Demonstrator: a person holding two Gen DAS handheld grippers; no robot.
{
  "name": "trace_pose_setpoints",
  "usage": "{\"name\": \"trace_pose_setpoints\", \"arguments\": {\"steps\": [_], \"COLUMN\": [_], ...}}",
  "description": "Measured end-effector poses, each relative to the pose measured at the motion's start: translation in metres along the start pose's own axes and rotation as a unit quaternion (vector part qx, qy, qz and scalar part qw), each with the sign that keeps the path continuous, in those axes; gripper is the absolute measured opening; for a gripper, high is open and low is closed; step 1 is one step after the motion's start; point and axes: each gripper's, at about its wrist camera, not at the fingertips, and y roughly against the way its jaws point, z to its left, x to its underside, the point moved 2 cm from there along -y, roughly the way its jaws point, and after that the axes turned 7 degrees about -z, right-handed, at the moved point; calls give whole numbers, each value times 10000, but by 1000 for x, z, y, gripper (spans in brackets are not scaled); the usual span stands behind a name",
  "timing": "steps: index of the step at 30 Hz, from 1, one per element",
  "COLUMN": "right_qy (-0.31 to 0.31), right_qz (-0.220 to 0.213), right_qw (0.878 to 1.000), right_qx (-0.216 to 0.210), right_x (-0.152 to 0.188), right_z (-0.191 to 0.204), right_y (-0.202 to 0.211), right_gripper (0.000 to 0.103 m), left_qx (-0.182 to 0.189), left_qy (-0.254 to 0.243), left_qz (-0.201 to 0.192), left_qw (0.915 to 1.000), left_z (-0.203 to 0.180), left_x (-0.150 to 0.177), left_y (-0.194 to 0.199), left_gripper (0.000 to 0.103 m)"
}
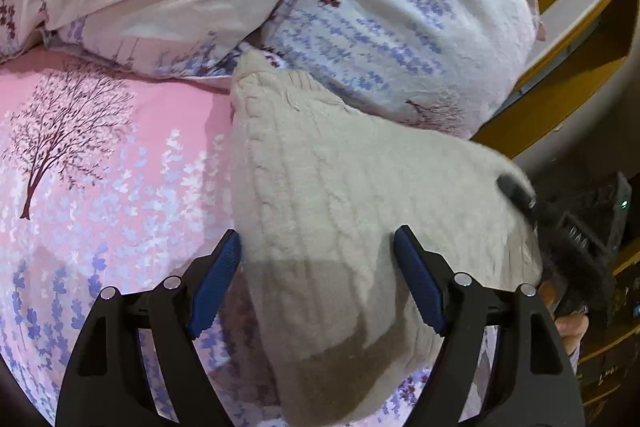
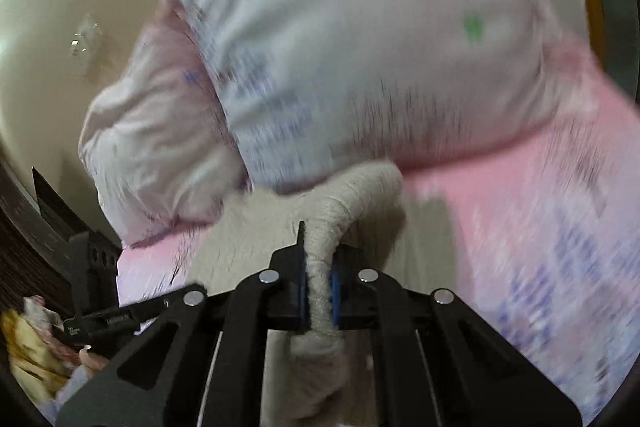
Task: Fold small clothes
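Beige knit garment (image 1: 340, 195), one: right gripper (image 2: 319, 287) fingers clamp it, left gripper (image 1: 318, 267) fingers wide.

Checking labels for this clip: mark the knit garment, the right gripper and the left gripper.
knit garment (image 1: 328, 187): left wrist view, ribbed middle.
right gripper (image 2: 319, 291): right wrist view, between pads clamping the garment.
left gripper (image 1: 318, 283): left wrist view, between open pads.

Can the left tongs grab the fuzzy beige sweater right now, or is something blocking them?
Probably yes. The left tongs stand open with the beige sweater lying right between the blue pads, and nothing sits in the way. The right tongs already pinch another part of it.
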Motion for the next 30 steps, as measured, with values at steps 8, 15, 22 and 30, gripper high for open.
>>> {"name": "trace_pose_setpoints", "arguments": {"steps": [8,15,22,30], "right_qy": [-460,-860,-801,-176], "right_qz": [808,558,871,80], "right_qw": [9921,9946,9929,9996], "right_qx": [847,165,-71,185], "right_x": [37,39,72,61], "right_z": [-51,-47,-41,-18], "right_y": [-40,20,38,62], "right_gripper": [14,47,29,8], "left_qx": [-54,98,281,121], "left_qy": [-66,55,216,117], "left_qz": [152,249,414,186], "left_qw": [9998,9996,9985,9997], "left_z": [-6,4,3,-6], "left_x": [10,21,39,47], "left_y": [-9,7,9,21], "left_gripper": [79,78,62,43]}}
